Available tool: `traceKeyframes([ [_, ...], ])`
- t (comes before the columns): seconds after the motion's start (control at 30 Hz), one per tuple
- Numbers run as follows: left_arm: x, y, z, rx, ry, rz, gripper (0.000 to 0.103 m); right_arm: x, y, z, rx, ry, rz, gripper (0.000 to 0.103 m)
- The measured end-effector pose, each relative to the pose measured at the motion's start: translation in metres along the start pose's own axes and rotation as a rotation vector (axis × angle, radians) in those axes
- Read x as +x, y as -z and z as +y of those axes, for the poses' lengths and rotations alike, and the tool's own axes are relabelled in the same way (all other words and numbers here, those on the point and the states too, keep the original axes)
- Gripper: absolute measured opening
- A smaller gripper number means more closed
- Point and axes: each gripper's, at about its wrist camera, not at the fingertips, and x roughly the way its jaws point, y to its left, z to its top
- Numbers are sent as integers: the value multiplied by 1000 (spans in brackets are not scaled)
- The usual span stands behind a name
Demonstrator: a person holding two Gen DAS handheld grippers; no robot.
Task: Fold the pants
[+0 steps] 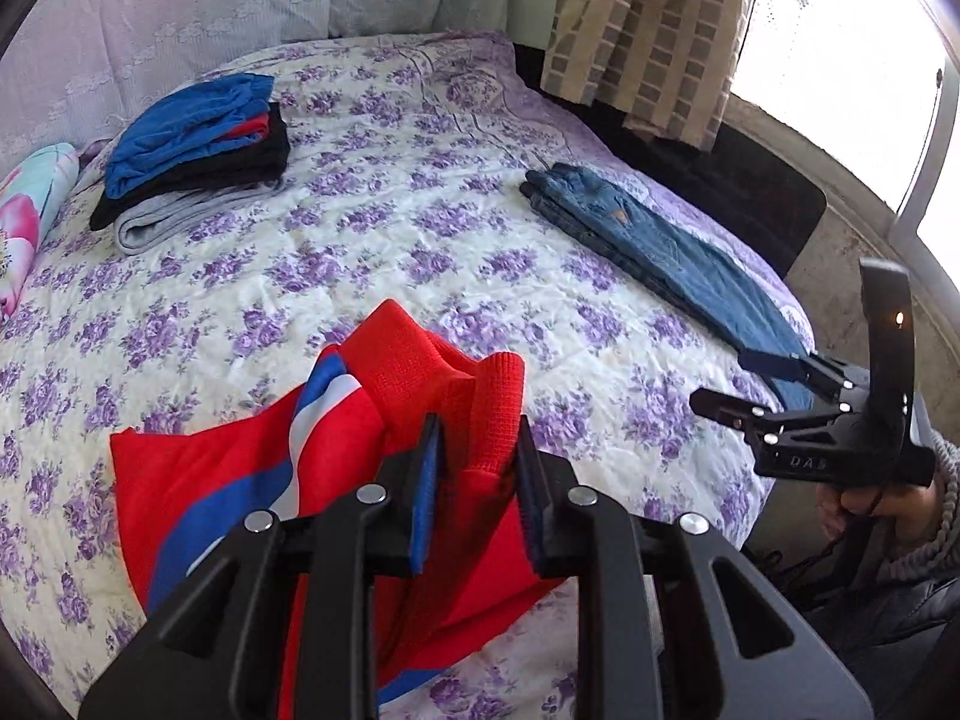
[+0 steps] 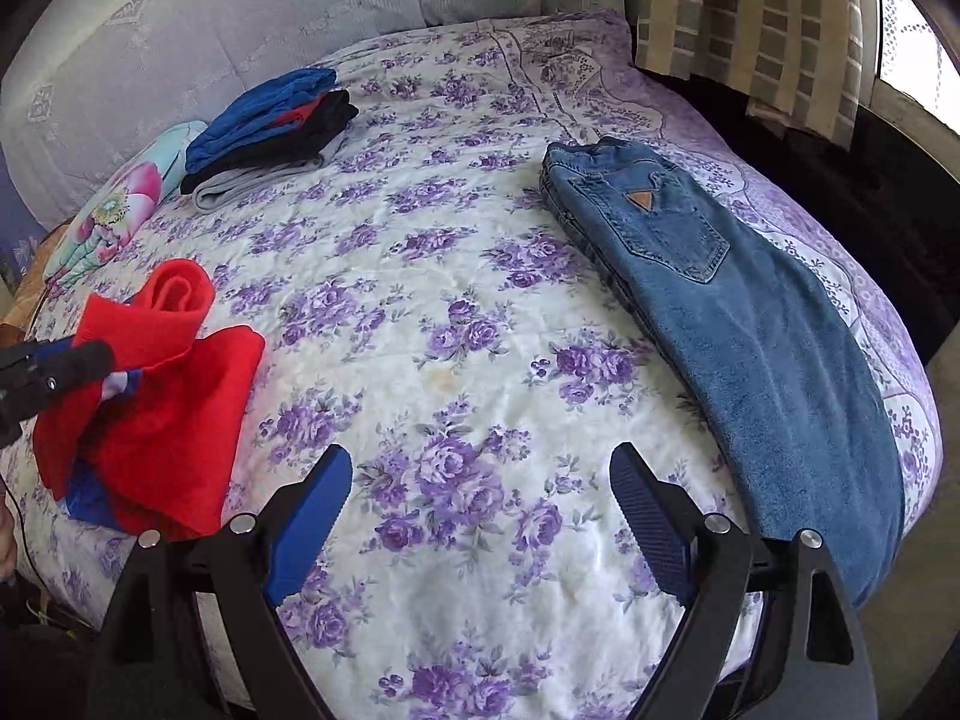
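Red pants (image 1: 240, 468) with a blue and white side stripe lie bunched at the near left of the bed; in the right wrist view the red pants (image 2: 174, 396) sit at the left. My left gripper (image 1: 478, 444) is shut on a ribbed red fold of them, which is lifted off the bedspread. It shows as the left gripper (image 2: 90, 360) at the left edge of the right wrist view. My right gripper (image 2: 480, 462) stands open over bare bedspread with nothing between its fingers. In the left wrist view the right gripper (image 1: 729, 381) is held by a hand at the bed's right side.
Blue jeans (image 2: 738, 324), folded lengthwise, lie along the bed's right side. A stack of folded clothes (image 1: 198, 150) sits at the back left beside a flowered pillow (image 1: 24, 222). The floral bedspread (image 2: 456, 312) covers the bed. A curtain (image 1: 654, 30) hangs at the back right.
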Motion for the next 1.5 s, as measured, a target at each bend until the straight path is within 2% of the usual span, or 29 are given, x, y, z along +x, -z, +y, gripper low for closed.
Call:
traceKeyframes([
  [0.17, 33, 21, -20, 73, 17, 109, 23, 4, 0, -6, -1, -11, 8, 88],
  [0.23, 37, 22, -21, 74, 24, 127, 26, 6, -2, -7, -4, -18, 8, 88],
  [0.37, 29, 21, -25, 79, 64, 123, 41, 9, -4, -6, -12, -36, 9, 88],
  [0.43, 18, 18, -27, 84, 76, 105, 42, 11, -6, -4, -13, -43, 11, 88],
  [0.53, 1, 8, -13, 21, 97, 72, 47, 12, -9, -1, -13, -54, 6, 88],
  [0.63, -12, -4, 10, -78, 74, 33, 49, 10, -13, 2, -13, -62, -8, 88],
  [0.77, -2, -7, 32, -134, 0, 65, 51, 2, -26, 16, -34, -94, -27, 88],
  [0.97, 32, 7, 19, -69, -14, 179, 53, -18, -45, 50, -135, -129, -76, 89],
  [1.17, 56, 19, 13, -7, -38, 213, 60, -22, -45, 58, -153, -131, -70, 90],
  [1.33, 36, 14, 18, -36, -18, 173, 60, -21, -47, 59, -145, -131, -69, 90],
  [1.5, 3, 18, 38, -92, -65, 132, 60, -14, -52, 74, -161, -174, -48, 90],
])
